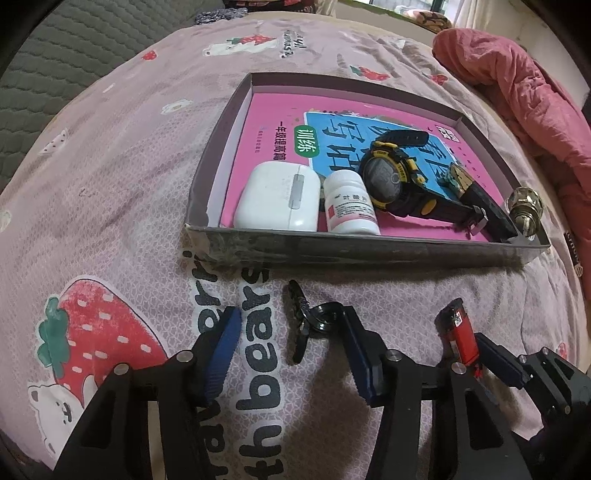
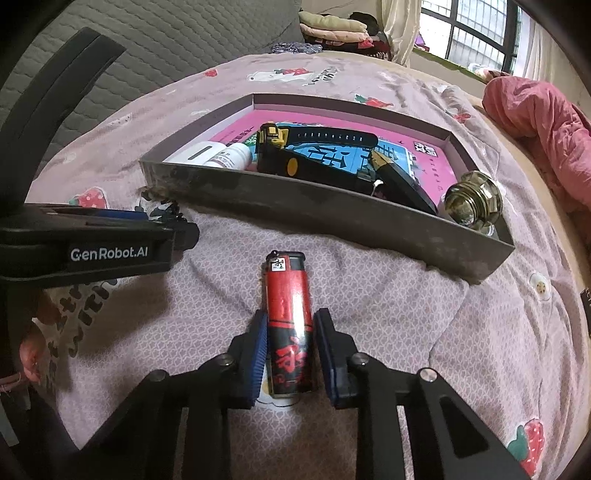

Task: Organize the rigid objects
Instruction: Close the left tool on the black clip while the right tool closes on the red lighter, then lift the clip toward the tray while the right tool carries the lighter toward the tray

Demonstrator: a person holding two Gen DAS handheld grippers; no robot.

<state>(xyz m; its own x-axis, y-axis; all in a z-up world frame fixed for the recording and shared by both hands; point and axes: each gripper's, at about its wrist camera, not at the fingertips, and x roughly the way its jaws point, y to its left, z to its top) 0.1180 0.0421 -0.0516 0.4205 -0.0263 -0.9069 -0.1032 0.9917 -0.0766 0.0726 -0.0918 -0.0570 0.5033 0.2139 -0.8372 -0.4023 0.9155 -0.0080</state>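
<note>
Left wrist view only: a black key ring with clip (image 1: 306,321) lies on the bedspread between the spread blue pads of the left gripper (image 1: 291,332), nearer the right-hand pad; jaws wide, nothing held. Right wrist view only: the red-and-black lighter (image 2: 290,328) lies lengthwise between the pads of the right gripper (image 2: 290,332), narrow gaps visible on both sides, so the jaws flank it and are not yet pressed on it. The same lighter shows at the lower right in the left view. Just beyond both grippers sits a shallow grey cardboard tray (image 1: 369,247), front wall scuffed, holding a pink and blue workbook (image 1: 266,122); on this, left to right, a glossy white earbud case (image 1: 277,195), a white pill bottle (image 1: 349,206), a black-and-yellow rubber watch (image 1: 391,177), a dark flat box (image 1: 476,195) and a faceted brass-coloured knob (image 1: 524,206) in the right front corner. Surface: soft mauve quilt (image 1: 129,184) printed with strawberries and bears. A crumpled pink duvet (image 2: 535,122) lies far right; barred window (image 2: 472,33) behind.
</note>
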